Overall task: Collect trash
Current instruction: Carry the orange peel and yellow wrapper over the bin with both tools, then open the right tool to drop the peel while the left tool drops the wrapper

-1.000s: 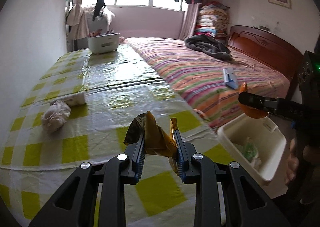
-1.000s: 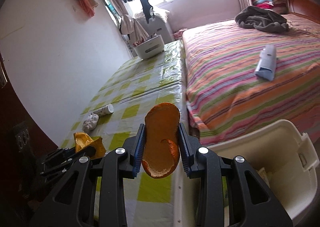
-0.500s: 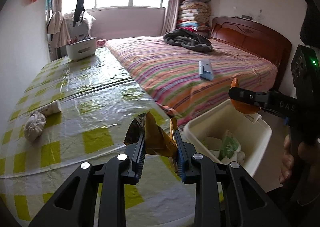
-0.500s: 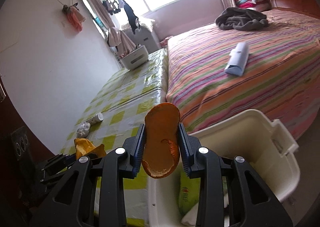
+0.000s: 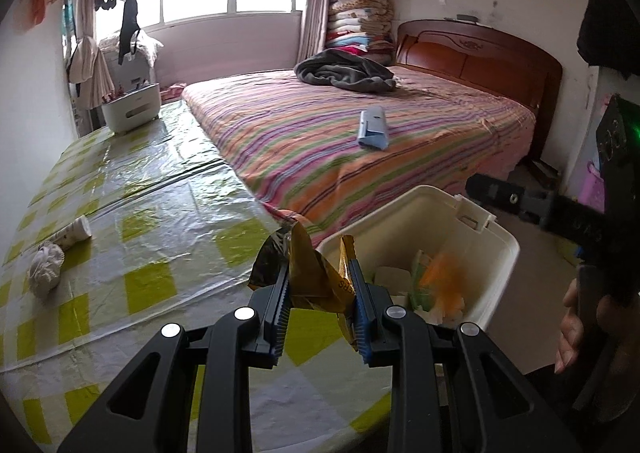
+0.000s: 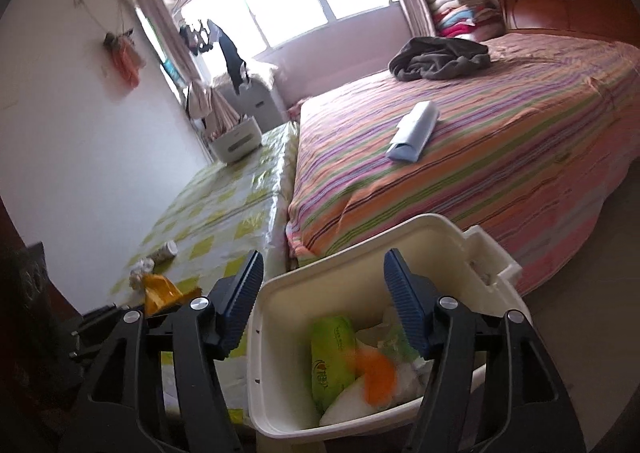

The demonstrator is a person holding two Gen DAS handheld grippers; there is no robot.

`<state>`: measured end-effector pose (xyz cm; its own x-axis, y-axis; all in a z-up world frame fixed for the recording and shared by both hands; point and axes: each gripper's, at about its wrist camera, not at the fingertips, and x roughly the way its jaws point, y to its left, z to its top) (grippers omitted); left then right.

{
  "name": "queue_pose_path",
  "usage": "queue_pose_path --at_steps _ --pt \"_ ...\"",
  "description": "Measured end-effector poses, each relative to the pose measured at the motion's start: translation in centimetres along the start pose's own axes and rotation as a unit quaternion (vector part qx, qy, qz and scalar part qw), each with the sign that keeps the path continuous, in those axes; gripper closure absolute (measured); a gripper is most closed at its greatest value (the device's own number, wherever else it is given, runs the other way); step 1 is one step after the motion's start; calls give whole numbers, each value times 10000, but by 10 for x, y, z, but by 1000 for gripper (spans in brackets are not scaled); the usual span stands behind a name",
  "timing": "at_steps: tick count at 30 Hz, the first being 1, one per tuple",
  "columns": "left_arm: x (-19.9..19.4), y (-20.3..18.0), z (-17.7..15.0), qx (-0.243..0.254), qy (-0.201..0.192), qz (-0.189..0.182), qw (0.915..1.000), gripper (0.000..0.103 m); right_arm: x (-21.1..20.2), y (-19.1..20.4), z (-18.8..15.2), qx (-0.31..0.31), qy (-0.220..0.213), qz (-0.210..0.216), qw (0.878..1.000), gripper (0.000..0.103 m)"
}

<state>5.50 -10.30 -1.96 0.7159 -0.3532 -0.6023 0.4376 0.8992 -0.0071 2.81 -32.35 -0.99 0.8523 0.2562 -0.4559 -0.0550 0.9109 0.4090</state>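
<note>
The right gripper (image 6: 323, 301) has just been opening, empty, over the bin (image 6: 424, 227); orange peel (image 6: 378, 373) lies inside. The left gripper (image 5: 320, 299) clamps a wrapper (image 5: 310, 277).

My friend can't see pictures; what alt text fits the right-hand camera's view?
The right gripper, just opened, hangs empty above a white bin where an orange peel sits among trash. A striped bed lies behind.
</note>
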Motion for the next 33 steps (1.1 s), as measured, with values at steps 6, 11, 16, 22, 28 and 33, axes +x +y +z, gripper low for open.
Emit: queue_pose_path --at_steps 6,11,16,22,28,33 --pt "4 -17 2 156 54 -92 9998 76 -13 -24 4 522 -292 -15 9982 40" --pt "8 -31 4 278 85 -181 9994 76 -16 -35 5 733 -418 -34 9964 36" --pt "14 -46 5 395 142 -270 9988 76 -18 -36 6 776 -493 -41 9958 36" --pt "24 -63 10 527 233 -408 9975 76 -27 -44 6 912 -638 -44 9938 36" --pt "38 -79 12 654 360 -519 9959 76 -36 -56 6 1140 -817 -63 9901 36" --pt "48 -91 11 759 486 -577 9943 76 -39 -62 5 1310 -890 -79 9873 35"
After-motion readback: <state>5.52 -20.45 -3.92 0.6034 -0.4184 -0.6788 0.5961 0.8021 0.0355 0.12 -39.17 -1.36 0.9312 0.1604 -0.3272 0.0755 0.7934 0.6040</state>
